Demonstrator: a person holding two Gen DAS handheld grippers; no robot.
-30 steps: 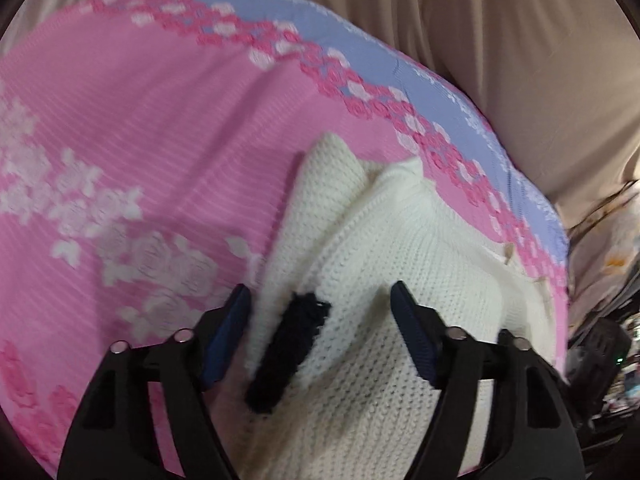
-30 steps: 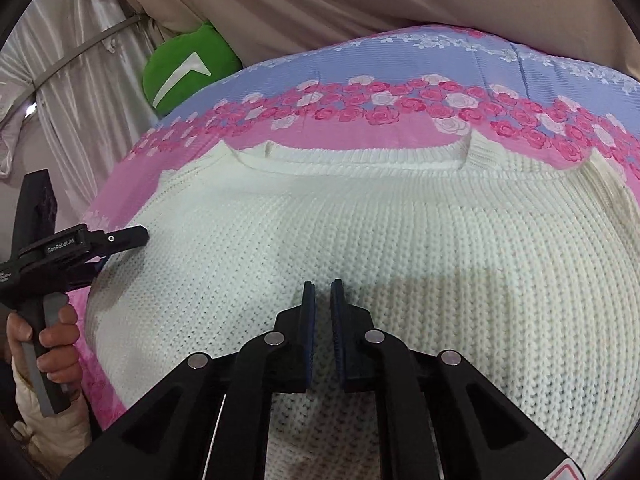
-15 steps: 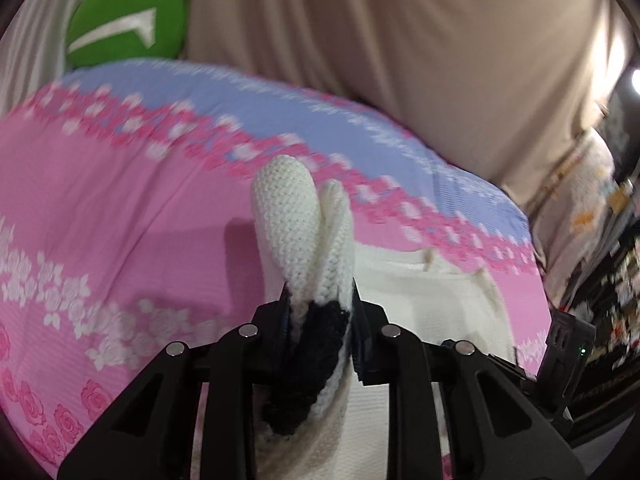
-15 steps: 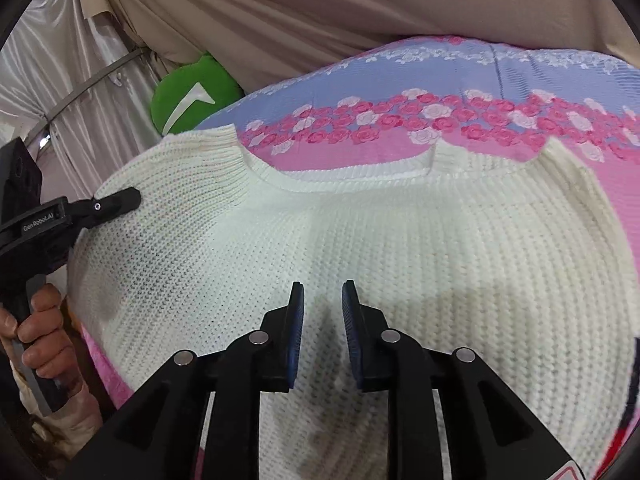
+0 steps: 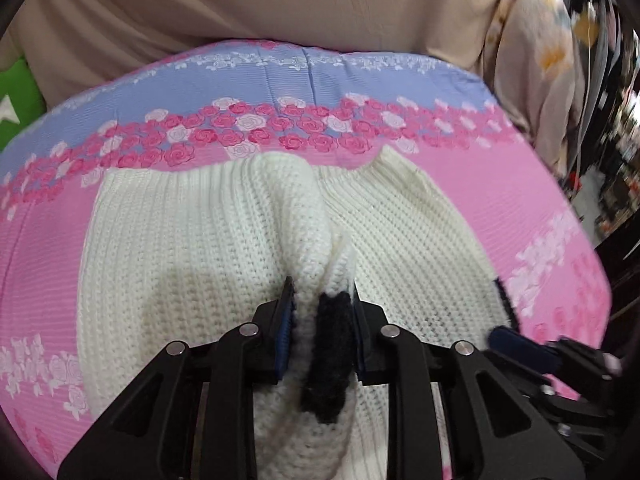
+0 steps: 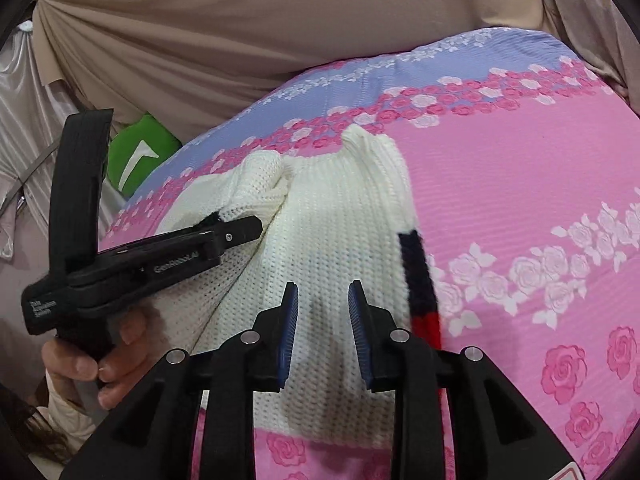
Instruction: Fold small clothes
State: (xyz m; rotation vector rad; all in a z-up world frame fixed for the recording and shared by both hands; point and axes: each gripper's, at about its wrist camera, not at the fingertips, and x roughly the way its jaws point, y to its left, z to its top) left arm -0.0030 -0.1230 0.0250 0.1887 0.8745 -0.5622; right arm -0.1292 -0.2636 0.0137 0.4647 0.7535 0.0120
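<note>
A white knitted sweater (image 5: 192, 248) lies on a pink and blue flowered bed cover (image 5: 280, 80). My left gripper (image 5: 322, 292) is shut on a bunched fold of the sweater with its black trim (image 5: 330, 352), held over the garment's middle. In the right wrist view the sweater (image 6: 332, 220) is partly folded over, and a black and red trim edge (image 6: 418, 276) runs along its right side. My right gripper (image 6: 323, 294) hovers open over the sweater's near part, holding nothing. The left gripper (image 6: 240, 232) shows there too, gripping the lifted cloth at the left.
A beige curtain (image 6: 240, 20) hangs behind the bed. A green cushion (image 6: 136, 156) lies at the bed's far left. A flowered cloth and dark clutter (image 5: 608, 120) stand at the right. The person's hand (image 6: 96, 364) holds the left gripper's handle.
My left gripper closed on the sweater's side and carried it up and across over the garment. My right gripper went from shut to open and now sits further right.
</note>
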